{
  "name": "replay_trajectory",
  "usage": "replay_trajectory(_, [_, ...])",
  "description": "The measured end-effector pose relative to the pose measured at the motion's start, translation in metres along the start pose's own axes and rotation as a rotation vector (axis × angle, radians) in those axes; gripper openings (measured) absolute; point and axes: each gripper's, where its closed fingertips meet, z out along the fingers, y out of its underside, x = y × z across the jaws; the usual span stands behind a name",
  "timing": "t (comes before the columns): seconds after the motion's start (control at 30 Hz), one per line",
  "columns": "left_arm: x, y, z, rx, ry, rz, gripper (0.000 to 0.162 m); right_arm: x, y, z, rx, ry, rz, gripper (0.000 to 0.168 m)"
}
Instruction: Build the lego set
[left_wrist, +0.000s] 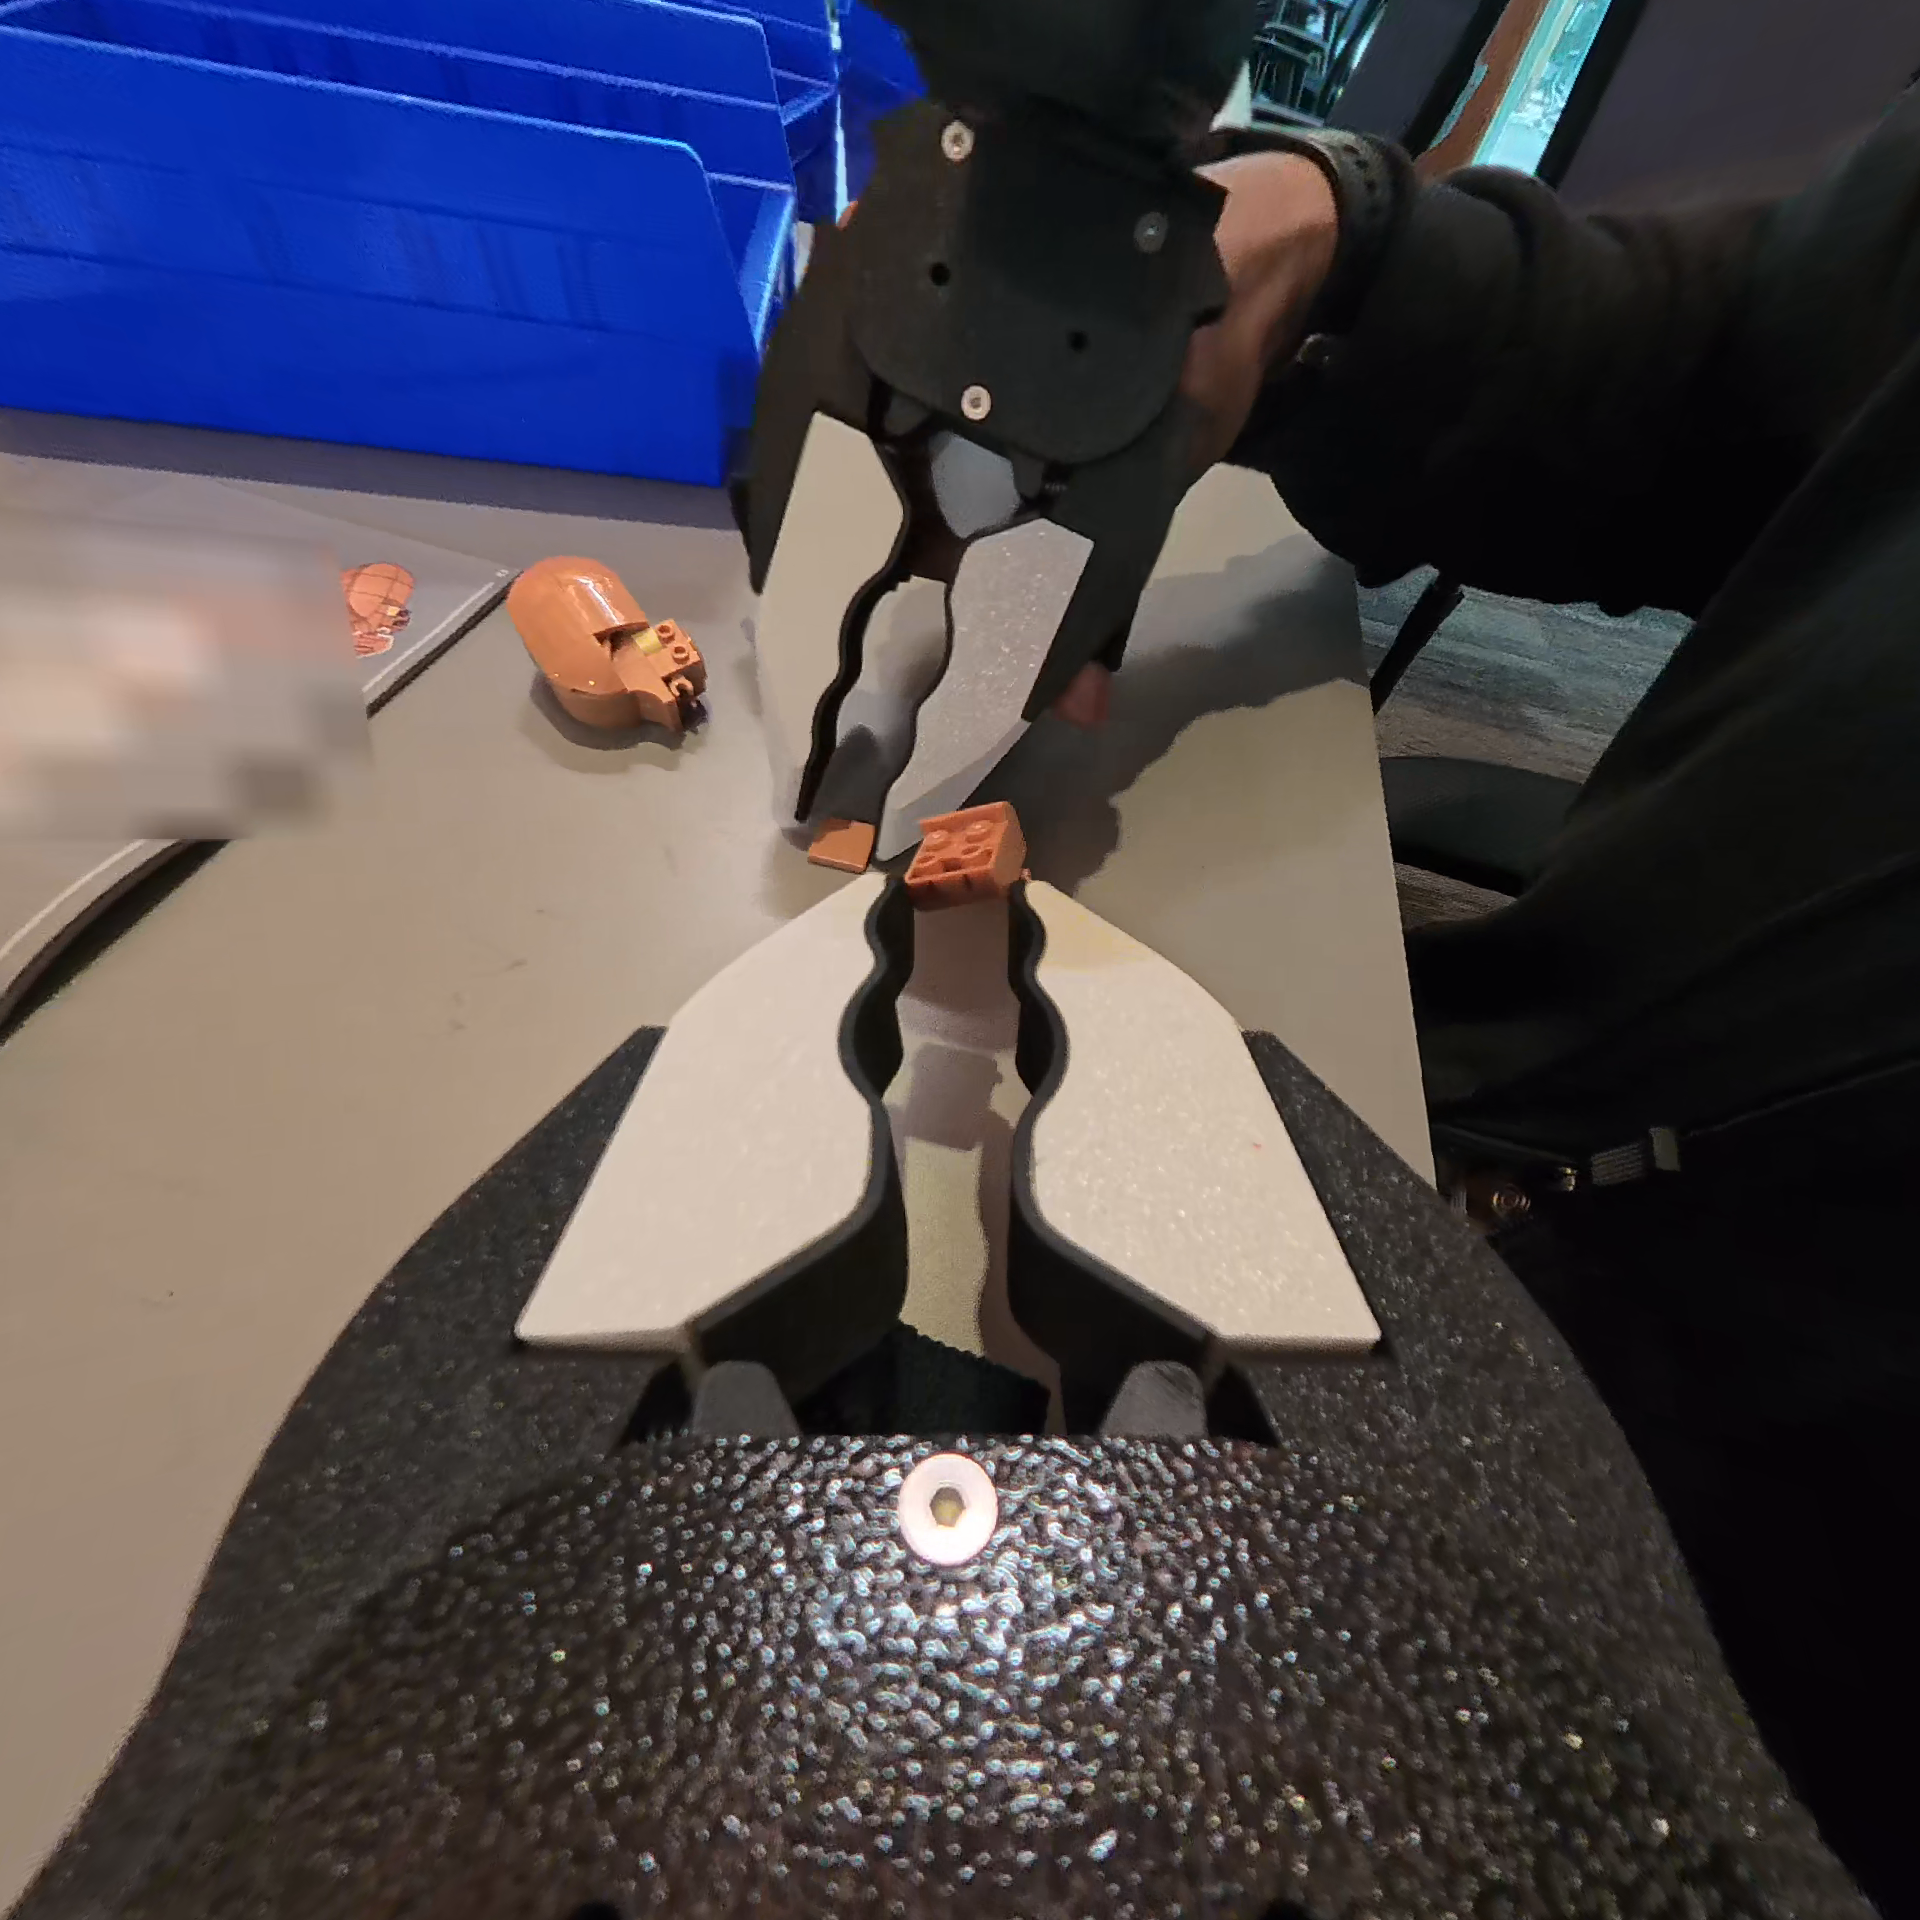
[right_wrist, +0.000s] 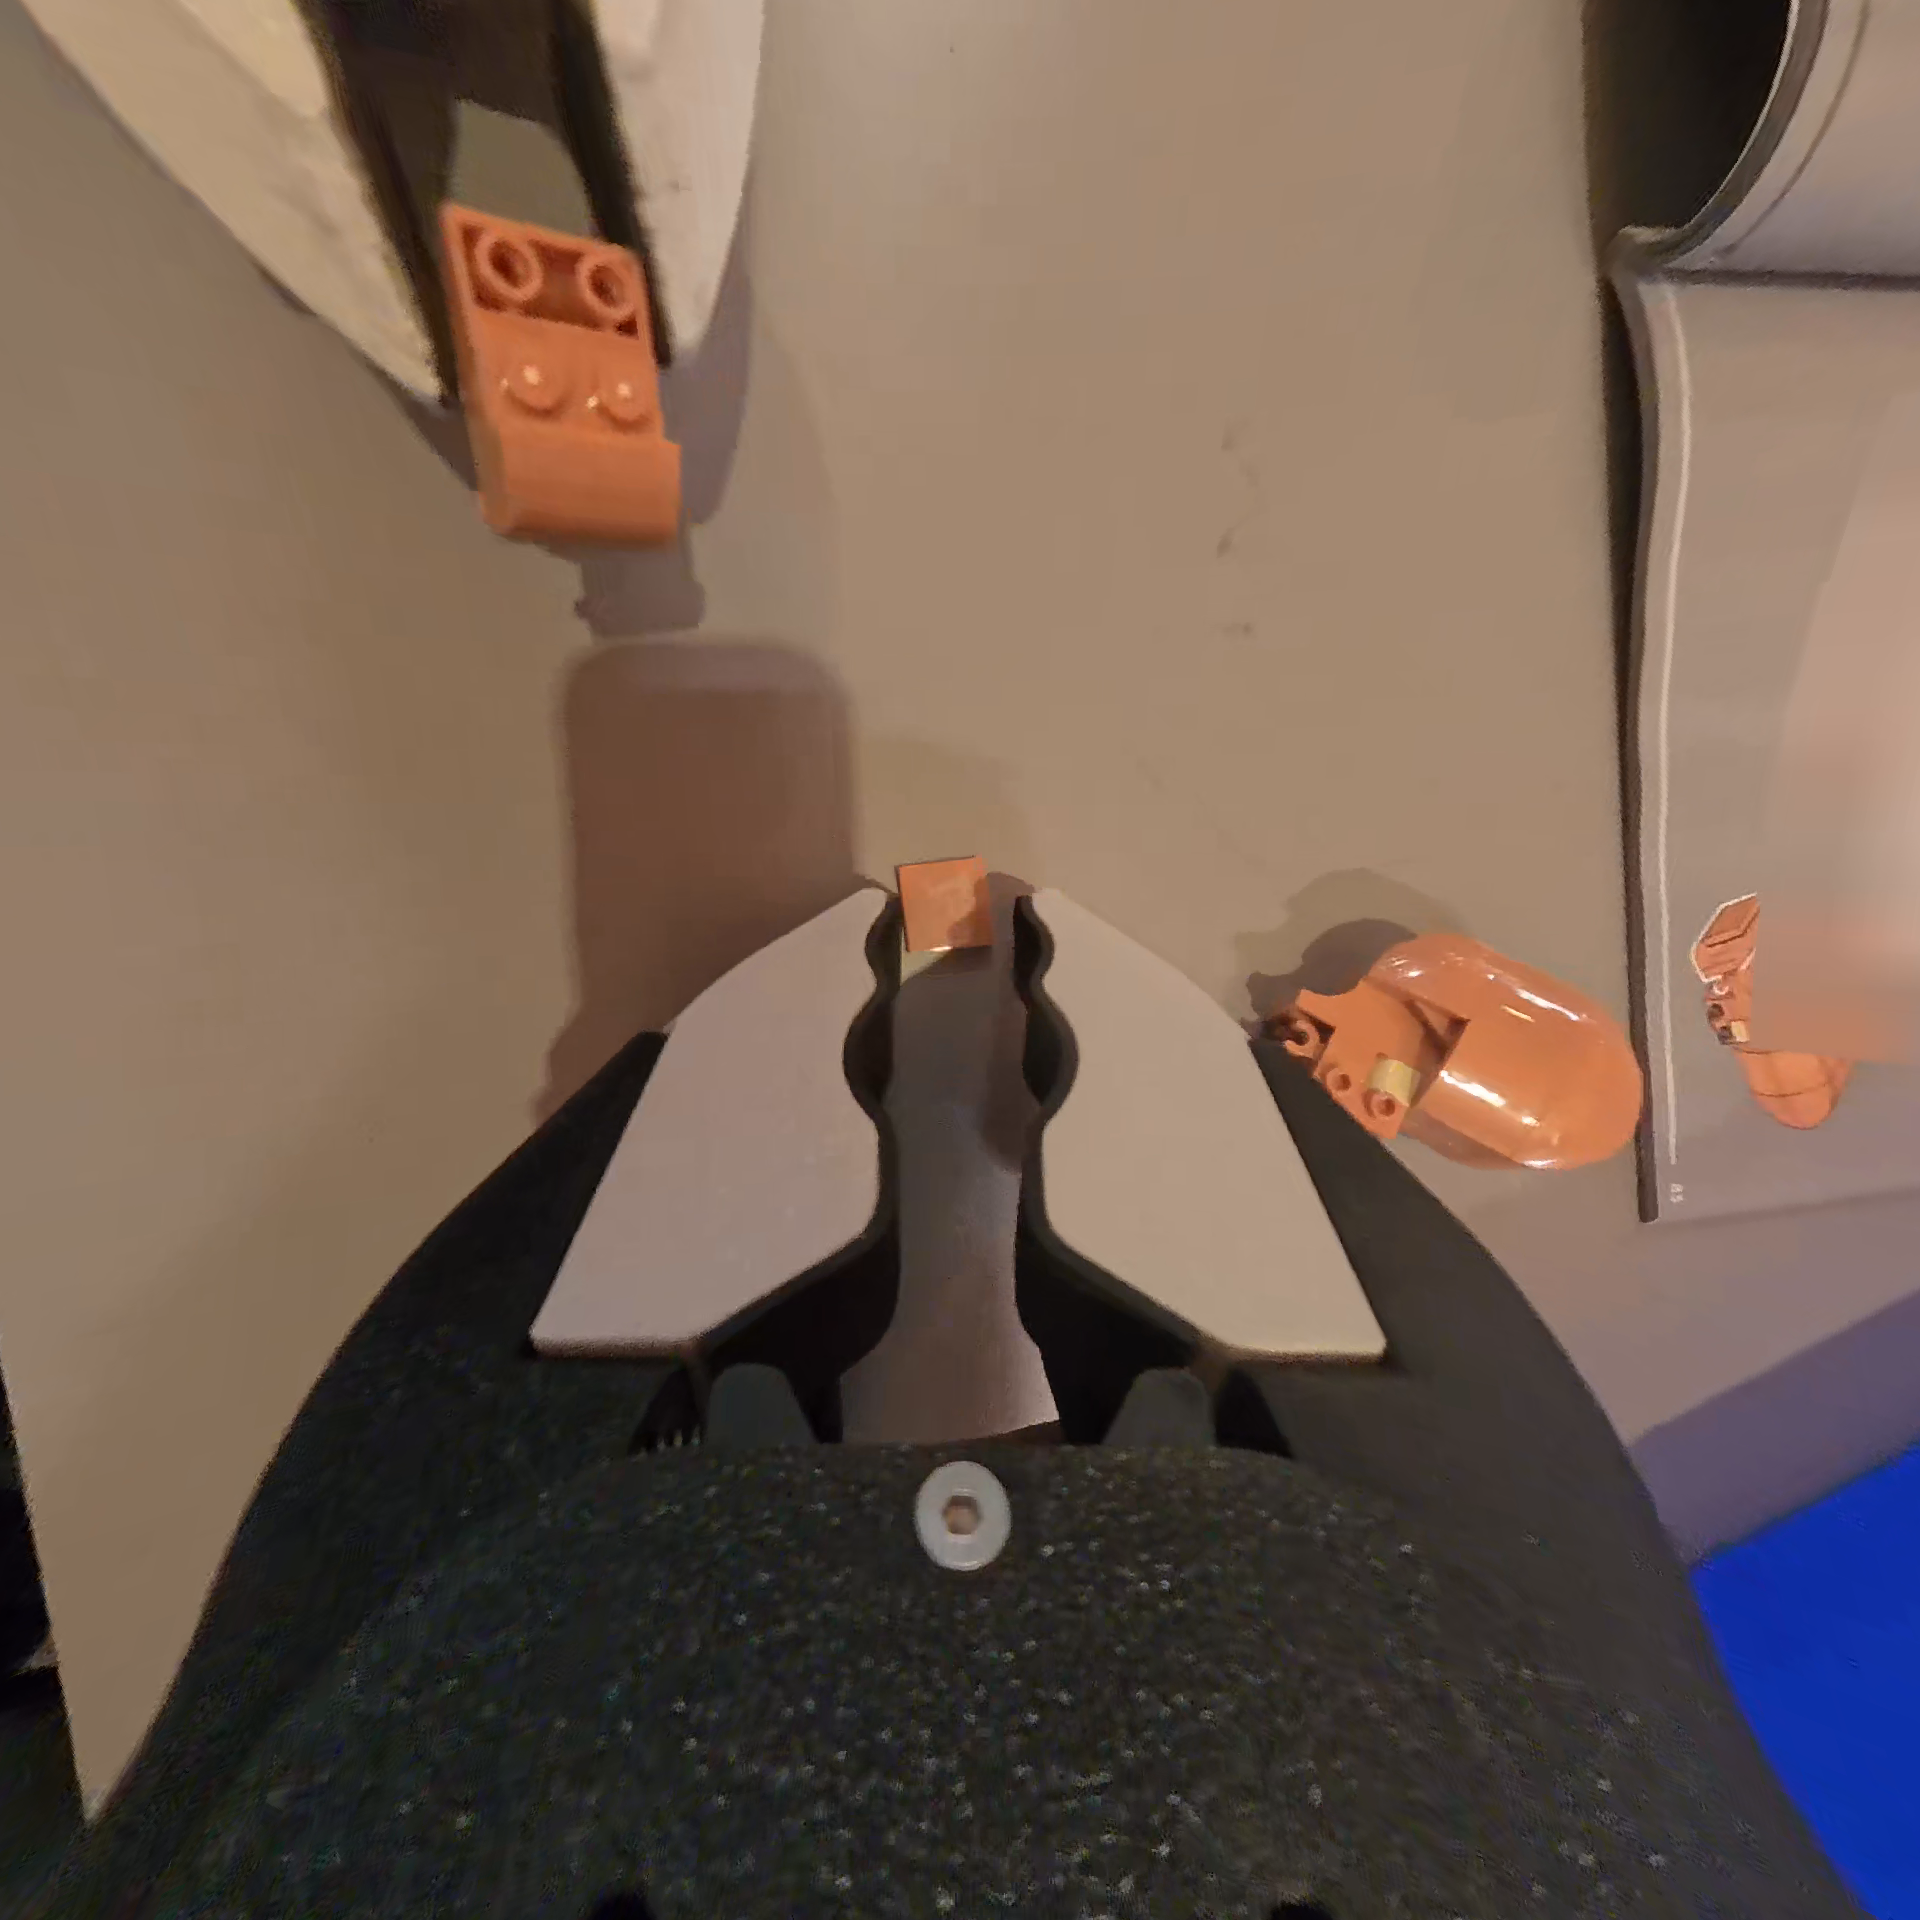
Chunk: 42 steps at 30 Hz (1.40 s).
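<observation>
1. The left gripper (left_wrist: 961, 883) pinches an orange-brown curved slope brick (left_wrist: 964, 854) between its jaws, which are closed on the piece at their very tips; the brick's studs show from the left wrist view, and it hangs clear of the grey tabletop (left_wrist: 416, 1039).

2. From the right wrist view the same brick (right_wrist: 566, 395) appears at upper left, tilted, with two hollow studs, two solid studs and a rounded lip, clamped between the left gripper's white fingers (right_wrist: 312, 187).

3. The right gripper (right_wrist: 951, 920) holds a small square orange-brown flat tile (right_wrist: 943, 906), its jaws clamped on the tile's sides at the tips. The left wrist view shows that tile (left_wrist: 840, 842) low over the tabletop, just beside the curved brick; whether it touches the surface cannot be told.

4. A person's hand (left_wrist: 1262, 301) in a dark sleeve grips the right gripper's black body from the right side of the tabletop.

5. A partly built rounded orange-brown model (left_wrist: 603, 655), with a small gold piece and studs showing at its open end, lies on its side on the tabletop, well apart from both grippers; in the right wrist view it (right_wrist: 1475, 1049) sits just right of the right gripper.

6. An instruction booklet (left_wrist: 436, 623) lies open beyond the model, partly blurred over. Blue storage bins (left_wrist: 364, 229) stand at the tabletop's far edge.
</observation>
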Motion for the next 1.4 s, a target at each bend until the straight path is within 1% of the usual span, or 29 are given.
replay_trajectory(0.07, [0.001, -0.001, -0.001, 0.006, 0.000, 0.007, 0.018, -0.002, 0.000, 0.001, -0.020, -0.041, 0.022, 0.016])
replay_trajectory(0.27, [0.001, -0.006, -0.005, 0.055, 0.013, -0.001, 0.018, -0.004, 0.002, 0.001, -0.053, -0.082, 0.067, 0.016])
replay_trajectory(0.43, [-0.001, -0.010, -0.009, 0.090, 0.017, -0.024, 0.018, -0.004, 0.001, -0.001, -0.014, -0.098, 0.091, 0.015])
replay_trajectory(0.47, [-0.002, -0.011, -0.010, 0.096, 0.014, -0.025, 0.018, -0.002, 0.000, -0.003, 0.009, -0.090, 0.102, 0.015])
replay_trajectory(0.53, [-0.004, -0.012, -0.011, 0.109, 0.003, -0.024, 0.018, 0.000, -0.010, -0.014, 0.114, -0.077, 0.135, 0.016])
replay_trajectory(0.63, [-0.007, -0.015, -0.011, 0.127, -0.032, -0.005, 0.018, -0.005, -0.044, -0.043, 0.315, -0.091, 0.148, 0.015])
replay_trajectory(0.73, [-0.008, -0.018, -0.008, 0.133, -0.066, 0.037, 0.018, -0.017, -0.080, -0.065, 0.413, -0.101, 0.080, 0.015])
replay_trajectory(0.8, [-0.007, -0.020, -0.006, 0.144, -0.087, 0.068, 0.018, -0.021, -0.095, -0.072, 0.422, -0.086, 0.031, 0.015])
replay_trajectory(0.9, [-0.009, -0.024, -0.009, 0.178, -0.137, 0.104, 0.018, -0.024, -0.105, -0.074, 0.409, -0.081, -0.018, 0.015])
replay_trajectory(1.1, [-0.010, -0.029, -0.015, 0.227, -0.162, 0.111, 0.018, -0.023, -0.105, -0.074, 0.397, -0.064, -0.031, 0.015])
replay_trajectory(1.4, [-0.010, -0.028, -0.013, 0.211, -0.155, 0.108, 0.018, -0.025, -0.105, -0.075, 0.387, -0.061, -0.029, 0.015])
